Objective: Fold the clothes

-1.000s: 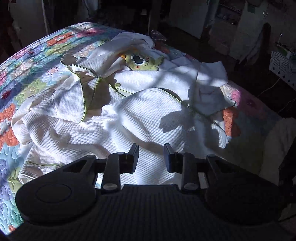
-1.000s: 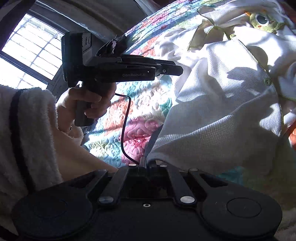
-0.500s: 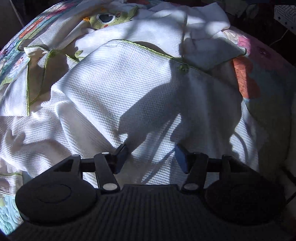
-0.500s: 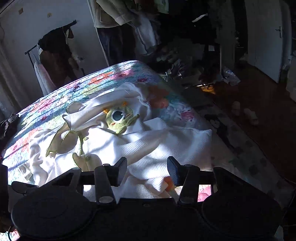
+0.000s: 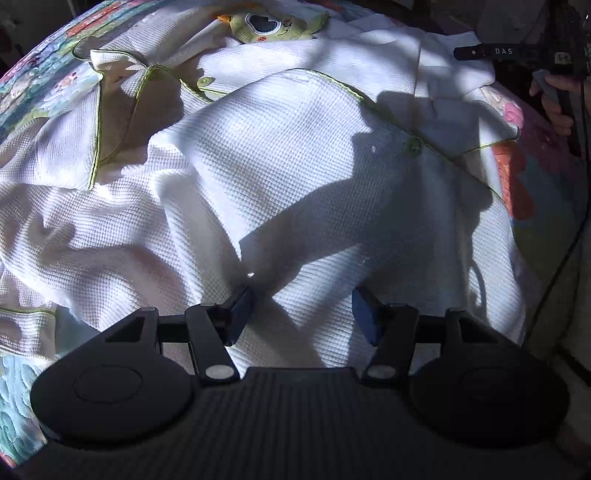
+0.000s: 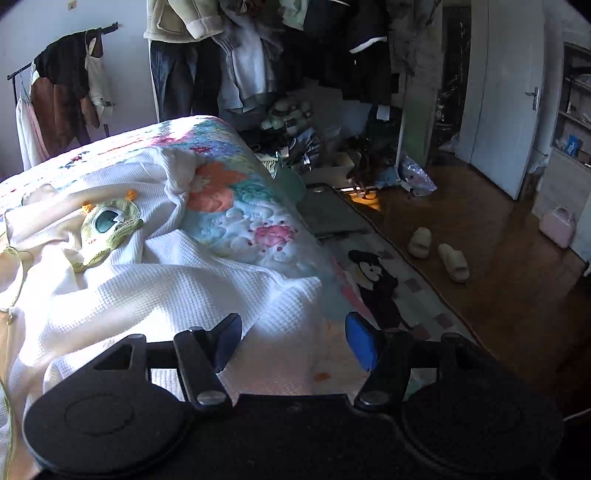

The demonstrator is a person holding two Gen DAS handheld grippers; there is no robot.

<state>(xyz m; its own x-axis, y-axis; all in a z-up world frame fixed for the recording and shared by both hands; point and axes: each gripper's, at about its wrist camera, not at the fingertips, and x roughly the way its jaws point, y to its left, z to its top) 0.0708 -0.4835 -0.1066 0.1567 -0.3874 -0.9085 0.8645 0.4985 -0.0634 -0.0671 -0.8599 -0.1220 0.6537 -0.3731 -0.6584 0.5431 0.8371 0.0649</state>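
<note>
A white waffle-knit garment (image 5: 280, 177) with green piping and a green monster patch (image 5: 269, 26) lies crumpled on the floral quilt (image 5: 517, 192). My left gripper (image 5: 303, 314) is open and empty, close above the garment's near part. My right gripper (image 6: 291, 341) is open and empty over the garment's corner (image 6: 288, 295) at the bed's edge. The right gripper also shows in the left wrist view (image 5: 517, 53) at the far right, held in a hand. The garment (image 6: 147, 288) and patch (image 6: 107, 225) show at left in the right wrist view.
The quilt (image 6: 236, 214) ends at the bed's right edge. Beside it are a rug (image 6: 384, 280), two slippers (image 6: 439, 251) on the wood floor, hanging clothes (image 6: 258, 51) and a clutter pile (image 6: 295, 144). A white door (image 6: 509, 96) stands at the right.
The left gripper has dropped closer to the garment and its jaws have opened wider. The right gripper opened, swung from facing the left hand to facing the bed's edge, and moved nearer the garment's corner.
</note>
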